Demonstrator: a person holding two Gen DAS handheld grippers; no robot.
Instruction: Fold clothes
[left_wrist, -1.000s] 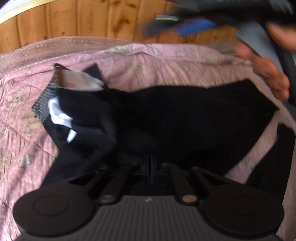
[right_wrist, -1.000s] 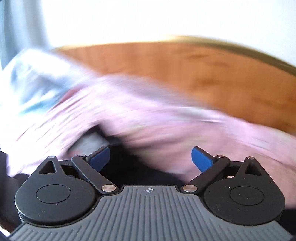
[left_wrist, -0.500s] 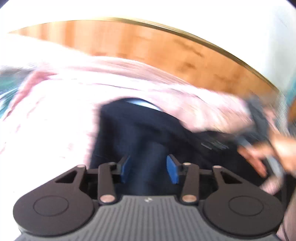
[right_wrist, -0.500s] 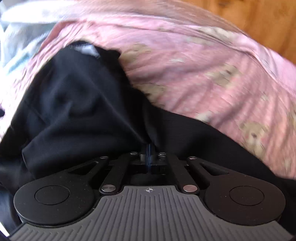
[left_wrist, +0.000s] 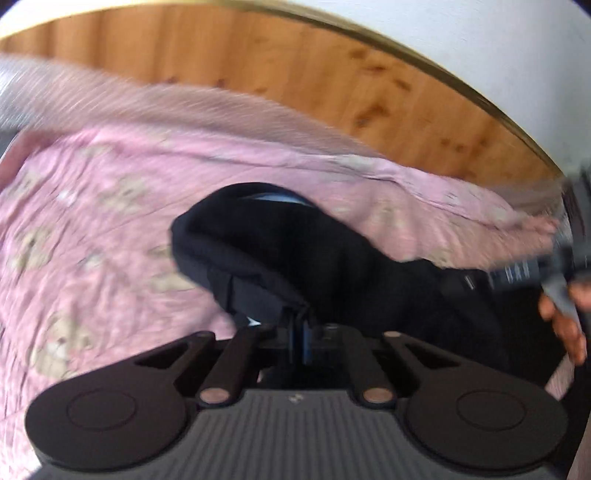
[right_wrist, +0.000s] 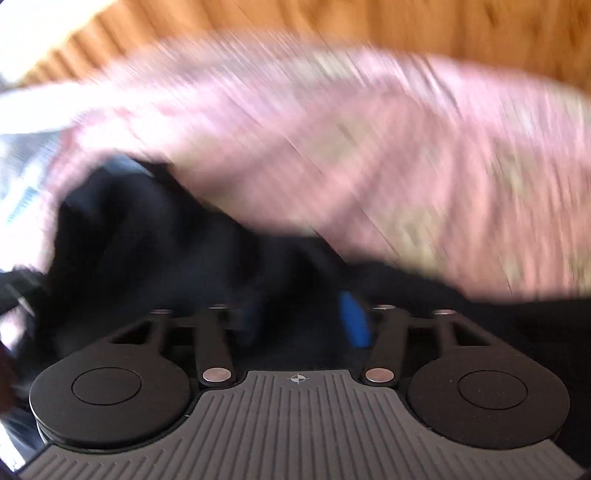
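On the pink bedspread (left_wrist: 110, 229), my left hand-held gripper (left_wrist: 297, 332) pinches a folded edge of the black garment (left_wrist: 295, 251) — soft, limp, best taken by its hem; my right hand-held gripper (right_wrist: 303, 321) has just been opening, nothing clamped.

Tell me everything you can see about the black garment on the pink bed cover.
The black garment is dark, soft fabric, crumpled and partly folded over itself, lying on the pink bear-print bed cover. A light blue strip shows at its far edge. The left claw is shut on a thick folded edge of it. The right claw has just been opening; its blue fingers stand apart over the cloth. The right view is blurred.
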